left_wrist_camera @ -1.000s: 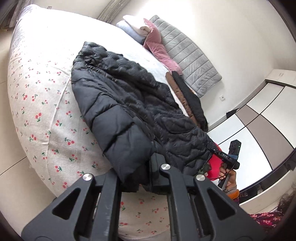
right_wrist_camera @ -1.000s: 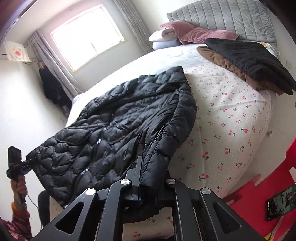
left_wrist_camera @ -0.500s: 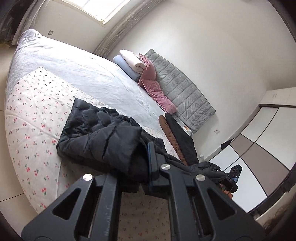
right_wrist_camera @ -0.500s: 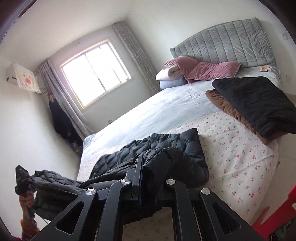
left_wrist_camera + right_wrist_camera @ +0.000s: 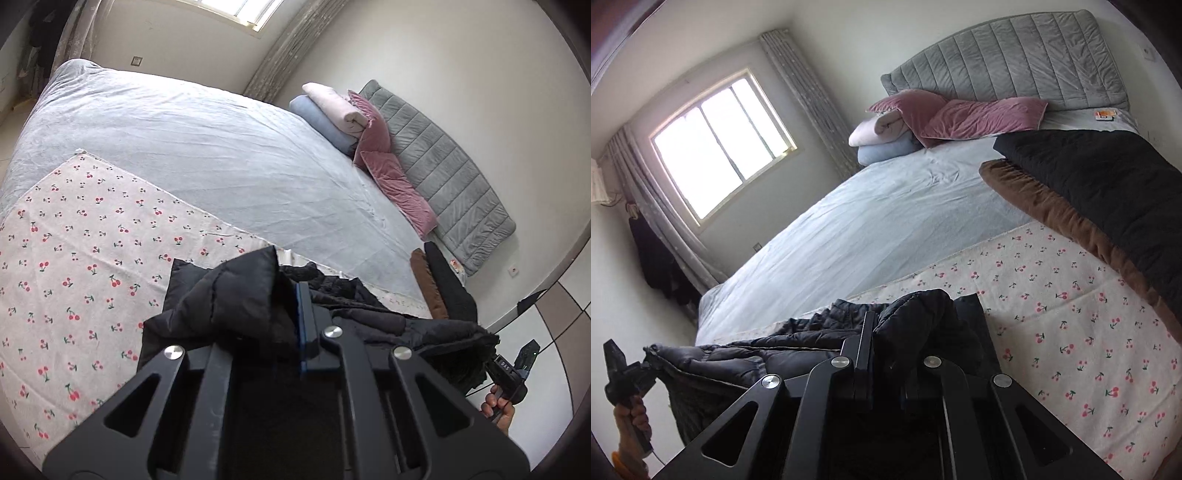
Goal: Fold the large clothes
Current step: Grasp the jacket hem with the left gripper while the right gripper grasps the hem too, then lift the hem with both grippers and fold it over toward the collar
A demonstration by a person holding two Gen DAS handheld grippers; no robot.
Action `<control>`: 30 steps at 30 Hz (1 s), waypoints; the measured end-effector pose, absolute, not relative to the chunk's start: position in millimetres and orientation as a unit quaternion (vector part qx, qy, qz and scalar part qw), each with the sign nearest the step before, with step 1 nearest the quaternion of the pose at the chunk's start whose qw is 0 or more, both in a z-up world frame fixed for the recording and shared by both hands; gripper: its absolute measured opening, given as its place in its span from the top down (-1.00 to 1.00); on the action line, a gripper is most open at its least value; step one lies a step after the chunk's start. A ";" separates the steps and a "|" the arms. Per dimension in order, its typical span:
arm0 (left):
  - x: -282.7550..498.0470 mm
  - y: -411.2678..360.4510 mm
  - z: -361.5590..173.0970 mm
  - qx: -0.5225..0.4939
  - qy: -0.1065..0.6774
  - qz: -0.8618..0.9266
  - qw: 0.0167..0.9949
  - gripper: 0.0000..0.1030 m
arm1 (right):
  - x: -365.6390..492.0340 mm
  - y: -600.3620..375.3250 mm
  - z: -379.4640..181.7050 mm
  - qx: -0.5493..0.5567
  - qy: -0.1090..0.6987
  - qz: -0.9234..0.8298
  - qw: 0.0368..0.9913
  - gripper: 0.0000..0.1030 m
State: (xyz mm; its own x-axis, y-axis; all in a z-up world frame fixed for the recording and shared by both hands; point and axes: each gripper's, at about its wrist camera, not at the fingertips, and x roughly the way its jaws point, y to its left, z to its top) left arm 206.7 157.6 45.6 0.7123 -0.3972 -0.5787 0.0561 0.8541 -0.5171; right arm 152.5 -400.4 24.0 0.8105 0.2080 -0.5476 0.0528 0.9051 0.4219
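Both tongs are clamped on a black puffer jacket (image 5: 236,306): the left tongs (image 5: 284,325) pinch a bunched quilted edge between their jaws, and the right tongs (image 5: 886,343) grip another bunch of the same garment. The jacket hangs stretched between them just above the near part of the bed, over the cherry-print sheet (image 5: 74,240), its far end draped toward the opposite tongs in each wrist view. Beyond lies a pale blue cover (image 5: 857,229), with folded blankets (image 5: 882,140), pink pillows (image 5: 960,114) and a grey headboard (image 5: 1015,66) at the head, and dark folded clothes (image 5: 1108,184) stacked along one side. The jacket looks light, bulky and soft; its padding probably springs back, and the smooth shell may slide in the jaws, so folds will likely need pressing flat. Seamed edges such as hem, cuff or collar seem the firmest places to hold, since loose quilting bunches and slips.
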 end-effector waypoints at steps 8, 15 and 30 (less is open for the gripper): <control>252.0 151.1 -39.6 -0.242 0.412 -0.098 0.873 0.66 | 201.9 -399.1 -59.3 0.186 0.379 0.003 0.906 0.59; 211.5 163.4 -6.9 -0.232 0.398 -0.103 0.882 -0.64 | 154.9 -410.2 -29.9 0.212 0.372 0.042 0.903 -0.25; 186.6 29.3 -17.6 0.053 0.461 -0.216 0.859 -0.64 | 180.8 -267.9 -28.1 -0.047 0.465 0.088 0.880 -0.34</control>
